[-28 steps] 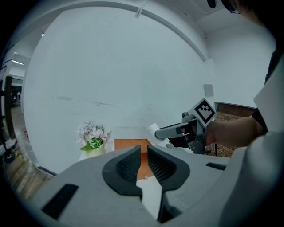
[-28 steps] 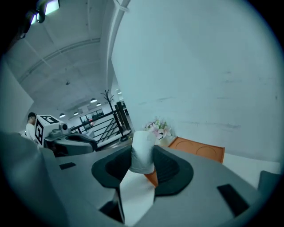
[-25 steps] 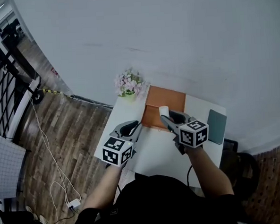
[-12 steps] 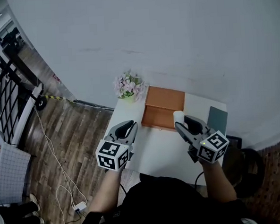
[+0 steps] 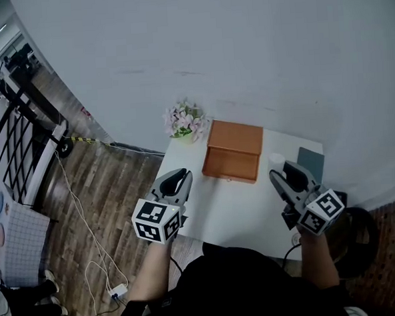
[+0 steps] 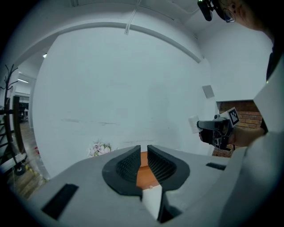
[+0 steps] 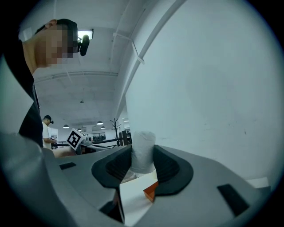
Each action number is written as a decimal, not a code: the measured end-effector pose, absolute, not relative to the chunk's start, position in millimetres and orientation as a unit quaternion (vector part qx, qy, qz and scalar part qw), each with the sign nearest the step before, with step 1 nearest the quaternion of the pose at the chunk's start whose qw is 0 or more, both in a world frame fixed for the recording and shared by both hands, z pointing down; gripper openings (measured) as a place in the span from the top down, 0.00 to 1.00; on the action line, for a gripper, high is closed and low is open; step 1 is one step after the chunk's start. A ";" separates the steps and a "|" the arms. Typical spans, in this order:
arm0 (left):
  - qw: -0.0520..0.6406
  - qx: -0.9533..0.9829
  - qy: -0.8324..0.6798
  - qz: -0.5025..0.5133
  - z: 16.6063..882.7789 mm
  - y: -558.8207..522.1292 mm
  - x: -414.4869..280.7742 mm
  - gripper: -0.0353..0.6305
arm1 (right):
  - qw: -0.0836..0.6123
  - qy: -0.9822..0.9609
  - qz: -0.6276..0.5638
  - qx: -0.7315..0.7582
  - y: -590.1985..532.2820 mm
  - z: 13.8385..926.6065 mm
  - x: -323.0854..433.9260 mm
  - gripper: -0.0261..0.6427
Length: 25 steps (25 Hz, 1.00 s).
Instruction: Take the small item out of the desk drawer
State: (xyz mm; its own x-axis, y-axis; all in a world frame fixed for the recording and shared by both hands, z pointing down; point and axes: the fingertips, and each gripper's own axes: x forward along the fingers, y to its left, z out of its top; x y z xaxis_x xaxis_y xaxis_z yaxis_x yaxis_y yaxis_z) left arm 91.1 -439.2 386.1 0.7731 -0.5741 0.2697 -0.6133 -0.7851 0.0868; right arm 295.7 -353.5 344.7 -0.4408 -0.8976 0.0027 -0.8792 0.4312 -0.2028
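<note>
An orange desk drawer box (image 5: 234,152) sits at the back of the white desk (image 5: 227,209), with its drawer pulled out toward me. My right gripper (image 5: 279,171) is shut on a small white roll-shaped item (image 5: 276,160) and holds it over the desk's right side, clear of the drawer. In the right gripper view the item (image 7: 143,148) stands upright between the pads. My left gripper (image 5: 181,181) hovers over the desk's left edge with its jaws almost together and nothing between them. It (image 6: 143,153) points at the drawer box (image 6: 142,172).
A pot of pink flowers (image 5: 184,119) stands at the desk's back left corner. A dark grey-green pad (image 5: 311,162) lies at the right edge, close to my right gripper. A white wall rises behind the desk. Wood floor and a cable lie to the left.
My right gripper has carried the white item from above the open drawer out to the right side of the desk. The left gripper has drifted slightly left and nearer to me.
</note>
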 end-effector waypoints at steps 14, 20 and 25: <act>0.065 0.935 -0.334 0.101 376.5 -439.4 92.2 0.86 | 0.065 0.829 -0.042 -0.554 -332.5 326.7 303.0 0.73; 0.058 0.942 -0.316 0.100 372.5 -435.3 109.1 0.86 | 0.064 0.831 -0.055 -0.549 -330.2 337.6 300.2 0.73; 0.068 0.942 -0.311 0.108 381.5 -430.9 110.0 0.86 | 0.062 0.833 -0.063 -0.547 -326.9 341.6 298.4 0.73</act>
State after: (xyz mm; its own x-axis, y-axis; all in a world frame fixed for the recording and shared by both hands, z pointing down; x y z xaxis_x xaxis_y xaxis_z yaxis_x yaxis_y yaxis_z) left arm 110.0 -430.9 381.5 0.7837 -0.5703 0.2460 -0.5998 -0.7978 0.0615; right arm 298.4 -326.9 341.6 -0.3947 -0.9181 -0.0354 -0.9025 0.3946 -0.1726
